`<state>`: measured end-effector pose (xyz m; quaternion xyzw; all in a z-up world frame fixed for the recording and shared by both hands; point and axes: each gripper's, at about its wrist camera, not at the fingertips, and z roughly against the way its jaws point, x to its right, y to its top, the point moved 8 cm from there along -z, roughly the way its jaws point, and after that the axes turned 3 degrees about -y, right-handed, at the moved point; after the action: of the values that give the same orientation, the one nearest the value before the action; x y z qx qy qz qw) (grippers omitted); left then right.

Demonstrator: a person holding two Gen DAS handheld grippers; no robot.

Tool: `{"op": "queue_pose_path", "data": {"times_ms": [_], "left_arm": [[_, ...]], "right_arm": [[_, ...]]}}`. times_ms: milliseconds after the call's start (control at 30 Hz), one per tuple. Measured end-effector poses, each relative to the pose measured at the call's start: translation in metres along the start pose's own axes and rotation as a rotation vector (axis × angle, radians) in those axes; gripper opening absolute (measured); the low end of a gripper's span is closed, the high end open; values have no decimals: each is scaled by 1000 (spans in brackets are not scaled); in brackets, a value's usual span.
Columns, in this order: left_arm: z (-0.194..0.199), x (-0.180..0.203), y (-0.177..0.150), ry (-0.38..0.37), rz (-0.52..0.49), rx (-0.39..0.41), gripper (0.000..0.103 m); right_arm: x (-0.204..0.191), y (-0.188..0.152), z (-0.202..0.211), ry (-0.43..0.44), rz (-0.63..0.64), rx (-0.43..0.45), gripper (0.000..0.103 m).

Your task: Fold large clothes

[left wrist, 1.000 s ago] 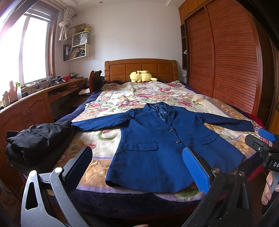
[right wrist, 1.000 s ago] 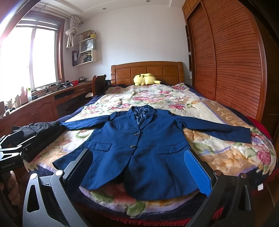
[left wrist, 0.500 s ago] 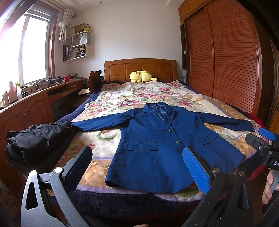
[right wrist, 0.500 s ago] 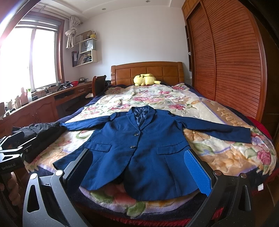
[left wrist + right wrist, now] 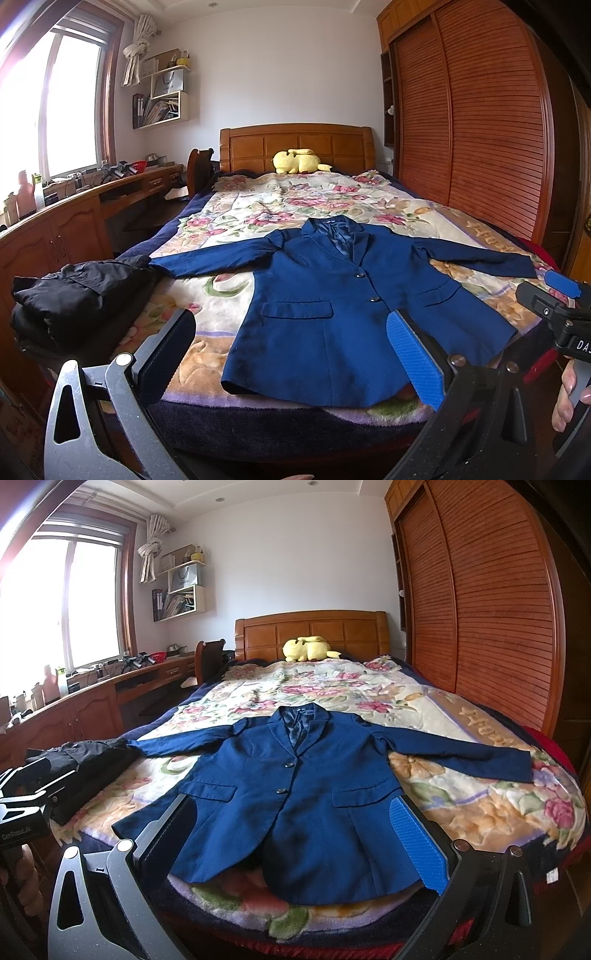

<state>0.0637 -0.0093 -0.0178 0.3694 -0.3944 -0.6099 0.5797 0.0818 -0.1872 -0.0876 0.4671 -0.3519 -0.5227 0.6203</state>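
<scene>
Nothing has shifted over the last second: the left gripper point(image 5: 291, 354) and the right gripper point(image 5: 295, 838) hang at the foot of the bed just as they did, each with its jaws spread wide and nothing between them. The navy blazer point(image 5: 295, 797) lies straight ahead of both grippers, face up and buttoned on the floral blanket point(image 5: 461, 805), collar pointing away toward the headboard, hem nearest the grippers, both sleeves stretched out flat to either side. From the left gripper's view the right one shows at the far right edge, held in a hand point(image 5: 569, 398); off to the left gripper's left a black garment point(image 5: 70, 295) sits bunched at the bed's edge, touching the blazer's sleeve cuff. A yellow plush toy point(image 5: 308, 648) rests far ahead against the headboard. The stillness suggests folding has not begun; the blazer looks laid out and ready, and the likely first step is reaching forward to a sleeve or shoulder to bring it across the chest.
</scene>
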Motion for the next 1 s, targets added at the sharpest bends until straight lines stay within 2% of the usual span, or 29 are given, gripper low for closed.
{"op": "queue_pose_path", "data": {"times_ms": [133, 400, 800, 1000], "left_arm": [[-1, 1, -3, -7, 3, -4, 103], [-29, -14, -23, 17, 18, -37, 103], [-97, -55, -51, 38, -2, -124, 103], [-133, -73, -50, 4, 16, -146, 103]], "right_arm": [[0, -1, -1, 3, 1, -3, 103], [-4, -5, -19, 30, 23, -27, 103], [-18, -3, -84, 79, 96, -73, 103], [-27, -1, -113, 103, 118, -101, 103]]}}
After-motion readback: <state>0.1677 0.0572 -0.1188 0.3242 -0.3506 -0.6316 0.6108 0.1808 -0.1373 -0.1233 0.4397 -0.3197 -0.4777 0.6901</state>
